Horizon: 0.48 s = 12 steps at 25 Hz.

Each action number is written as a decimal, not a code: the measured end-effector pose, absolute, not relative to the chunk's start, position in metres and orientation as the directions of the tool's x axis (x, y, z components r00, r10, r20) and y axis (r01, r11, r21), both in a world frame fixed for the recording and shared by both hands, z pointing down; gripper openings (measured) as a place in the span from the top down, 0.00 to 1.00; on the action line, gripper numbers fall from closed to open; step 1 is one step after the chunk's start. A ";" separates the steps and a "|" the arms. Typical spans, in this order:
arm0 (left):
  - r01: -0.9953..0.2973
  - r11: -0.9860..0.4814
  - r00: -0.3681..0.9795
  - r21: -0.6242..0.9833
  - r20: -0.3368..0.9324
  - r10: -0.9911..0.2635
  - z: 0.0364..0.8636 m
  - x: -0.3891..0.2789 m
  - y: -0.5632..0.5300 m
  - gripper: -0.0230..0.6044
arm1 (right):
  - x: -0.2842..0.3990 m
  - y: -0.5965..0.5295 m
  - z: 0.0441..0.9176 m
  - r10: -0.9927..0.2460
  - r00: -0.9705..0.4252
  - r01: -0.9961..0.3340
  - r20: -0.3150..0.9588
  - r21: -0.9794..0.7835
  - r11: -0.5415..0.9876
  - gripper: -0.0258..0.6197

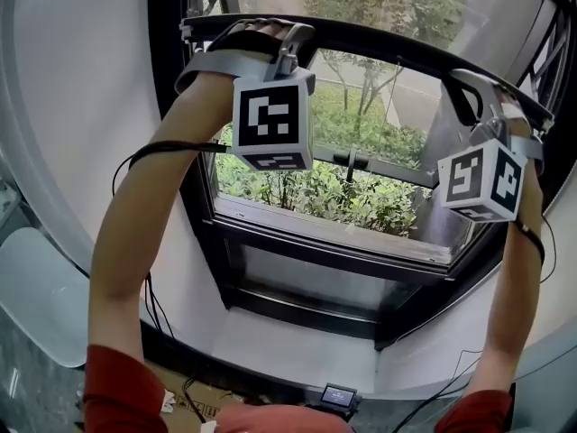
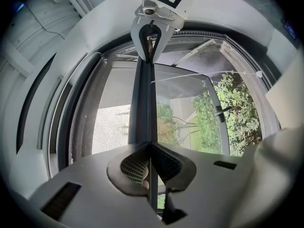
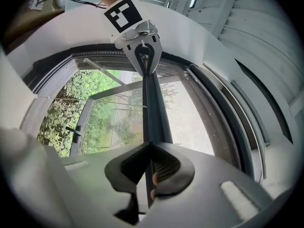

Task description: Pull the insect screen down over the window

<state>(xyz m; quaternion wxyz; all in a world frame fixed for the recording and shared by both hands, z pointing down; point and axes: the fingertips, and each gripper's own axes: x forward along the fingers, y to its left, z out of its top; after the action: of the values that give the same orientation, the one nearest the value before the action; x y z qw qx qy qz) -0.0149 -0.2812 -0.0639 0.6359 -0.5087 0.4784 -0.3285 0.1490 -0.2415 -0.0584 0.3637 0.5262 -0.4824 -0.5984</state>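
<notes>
The insect screen's dark pull bar (image 1: 379, 45) runs across the top of the window opening, high above the sill. My left gripper (image 1: 269, 36) is shut on the bar near its left end. My right gripper (image 1: 480, 90) is shut on it near the right end. In the left gripper view the bar (image 2: 144, 103) runs from my left gripper (image 2: 150, 147) up to the right gripper (image 2: 153, 30), with grey mesh (image 2: 110, 127) on one side. The right gripper view shows the same bar (image 3: 153, 108) leaving my right gripper (image 3: 151, 146), with mesh (image 3: 190, 118) on its right.
The black window frame (image 1: 325, 260) has an open casement with a handle (image 1: 352, 161) and green shrubs (image 1: 361, 197) outside. A white sill (image 1: 297, 341) lies below, with cables and a small device (image 1: 338, 395) near the floor. A pale chair (image 1: 36, 291) stands at the left.
</notes>
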 end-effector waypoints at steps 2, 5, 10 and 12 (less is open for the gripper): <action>-0.058 0.270 0.321 -0.961 -0.274 -0.907 -0.055 -0.017 -0.282 0.92 | 0.149 -0.241 -0.049 -0.943 -0.182 -0.074 -0.278 0.960 -0.268 0.92; -0.077 0.260 0.337 -0.962 -0.271 -0.902 -0.044 -0.017 -0.280 0.92 | 0.149 -0.240 -0.039 -0.942 -0.184 -0.083 -0.279 0.960 -0.268 0.92; -0.084 0.221 0.350 -0.972 -0.236 -0.907 -0.020 -0.015 -0.280 0.93 | 0.149 -0.241 -0.017 -0.949 -0.188 -0.094 -0.254 0.966 -0.240 0.92; -0.077 0.227 0.342 -0.971 -0.239 -0.909 -0.014 -0.016 -0.281 0.93 | 0.149 -0.241 -0.010 -0.950 -0.189 -0.100 -0.248 0.968 -0.232 0.92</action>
<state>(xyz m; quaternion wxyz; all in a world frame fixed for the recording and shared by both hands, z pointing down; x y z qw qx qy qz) -0.0159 -0.2814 -0.0135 0.6278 -0.5262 0.4682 -0.3313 0.1491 -0.2406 -0.0099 0.3633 0.5230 -0.5018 -0.5853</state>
